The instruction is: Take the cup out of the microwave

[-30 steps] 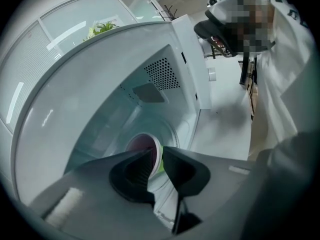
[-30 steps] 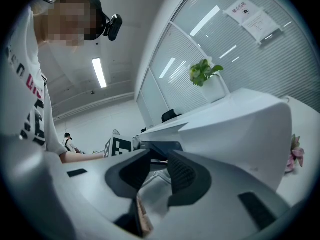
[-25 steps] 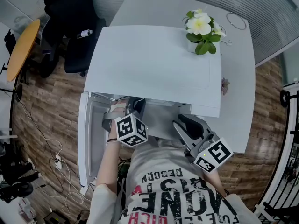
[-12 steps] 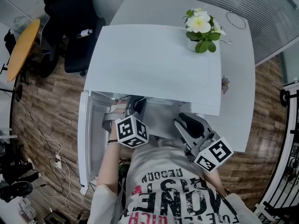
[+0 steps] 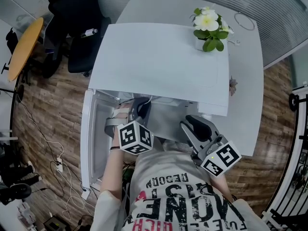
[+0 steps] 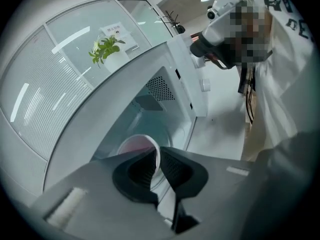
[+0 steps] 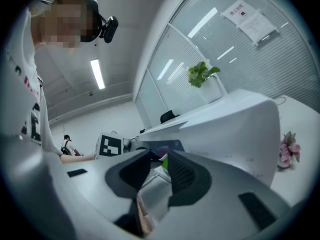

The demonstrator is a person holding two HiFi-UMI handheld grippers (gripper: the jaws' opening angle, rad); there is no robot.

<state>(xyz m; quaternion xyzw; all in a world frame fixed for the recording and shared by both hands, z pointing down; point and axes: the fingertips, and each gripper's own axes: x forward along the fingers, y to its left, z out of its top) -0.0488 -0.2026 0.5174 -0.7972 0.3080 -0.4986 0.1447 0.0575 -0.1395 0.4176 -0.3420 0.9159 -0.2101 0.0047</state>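
Cup (image 6: 135,146) is sitting inside the open microwave (image 6: 125,96), the left gripper (image 6: 157,160) pinching its rim. The right gripper (image 7: 159,159) is hanging empty, jaws slightly apart. Neither has shifted since a second ago.

The microwave (image 5: 159,61) stands open toward the person, and its door (image 5: 86,143) is swung wide to the left and walls off that side. The only way out of the cavity runs straight back toward the person's chest (image 5: 178,196), which stands close. The left claw (image 6: 157,156) and the cup (image 6: 135,145) pinched in it fill the left of the opening under the cavity roof, the right claw (image 5: 190,124) hangs outside the front right beside bare counter (image 5: 248,81), and a flower pot (image 5: 209,30) on top stands well clear of the opening.
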